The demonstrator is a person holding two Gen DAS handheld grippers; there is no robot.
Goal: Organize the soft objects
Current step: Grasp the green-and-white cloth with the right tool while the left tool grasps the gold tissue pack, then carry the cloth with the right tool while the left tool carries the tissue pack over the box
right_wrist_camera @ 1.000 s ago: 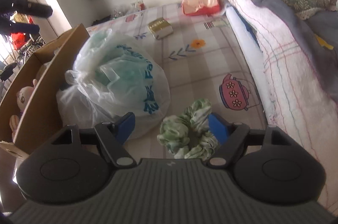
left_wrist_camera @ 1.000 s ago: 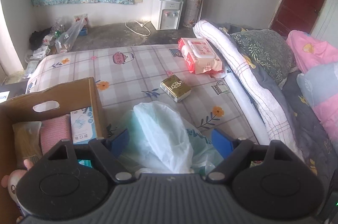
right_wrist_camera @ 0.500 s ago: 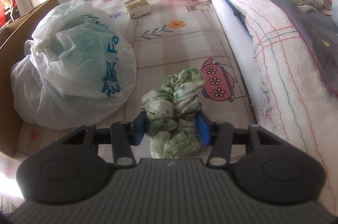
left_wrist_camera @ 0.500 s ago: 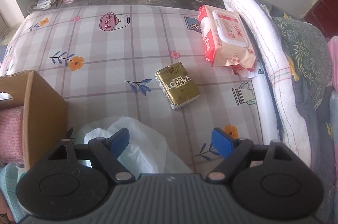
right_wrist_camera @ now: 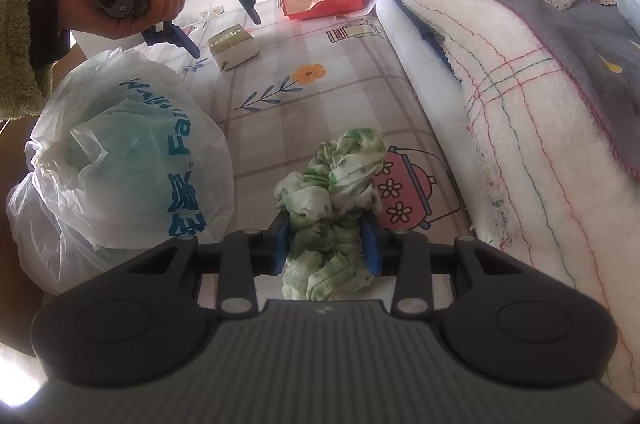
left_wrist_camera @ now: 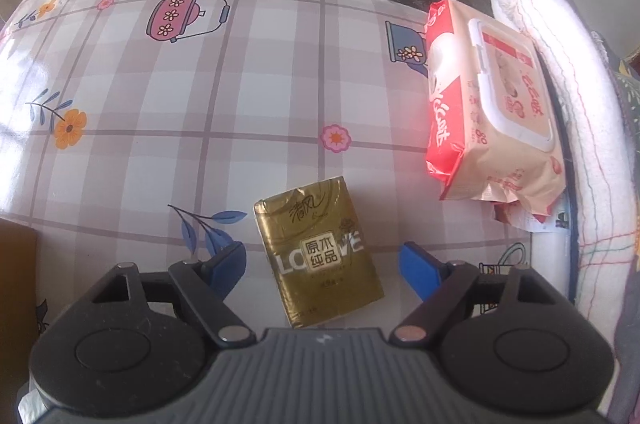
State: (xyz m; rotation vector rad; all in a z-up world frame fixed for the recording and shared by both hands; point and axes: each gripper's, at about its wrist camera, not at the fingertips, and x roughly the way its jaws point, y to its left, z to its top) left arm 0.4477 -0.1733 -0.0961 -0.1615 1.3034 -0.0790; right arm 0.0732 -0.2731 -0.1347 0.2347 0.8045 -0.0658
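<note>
The left gripper (left_wrist_camera: 322,260) was held above the bed, pointed steeply down, its jaws wide apart but closing, with nothing gripped. The gold tissue pack (left_wrist_camera: 318,250) was seen directly between the two blue fingertips (left_wrist_camera: 226,262), though no pad was pressed on it; from the right wrist view the gripper (right_wrist_camera: 224,34) was seen to hang clear above the pack (right_wrist_camera: 234,46), not yet down at its level. The pack's long axis was laid roughly along the line of the gripper, tilted a little, so that its narrow width was presented across the jaws. A straight descent was judged to be what the next move would call for, with little turning needed.

The right gripper (right_wrist_camera: 326,238) was closing on the green and white scrunchie (right_wrist_camera: 334,200), whose bunched cloth was already squeezed between the blue pads (right_wrist_camera: 280,240). The scrunchie was resting on the patterned bed sheet (left_wrist_camera: 160,104), just beside the white plastic bag (right_wrist_camera: 120,152).

Farther out, the red wet-wipes pack (left_wrist_camera: 488,116) was lain against the rolled white blanket (right_wrist_camera: 500,104), well apart from both grippers and nearer the left. A brown cardboard edge (left_wrist_camera: 16,264), judged to be the box, was glimpsed at the left of the left wrist view.
</note>
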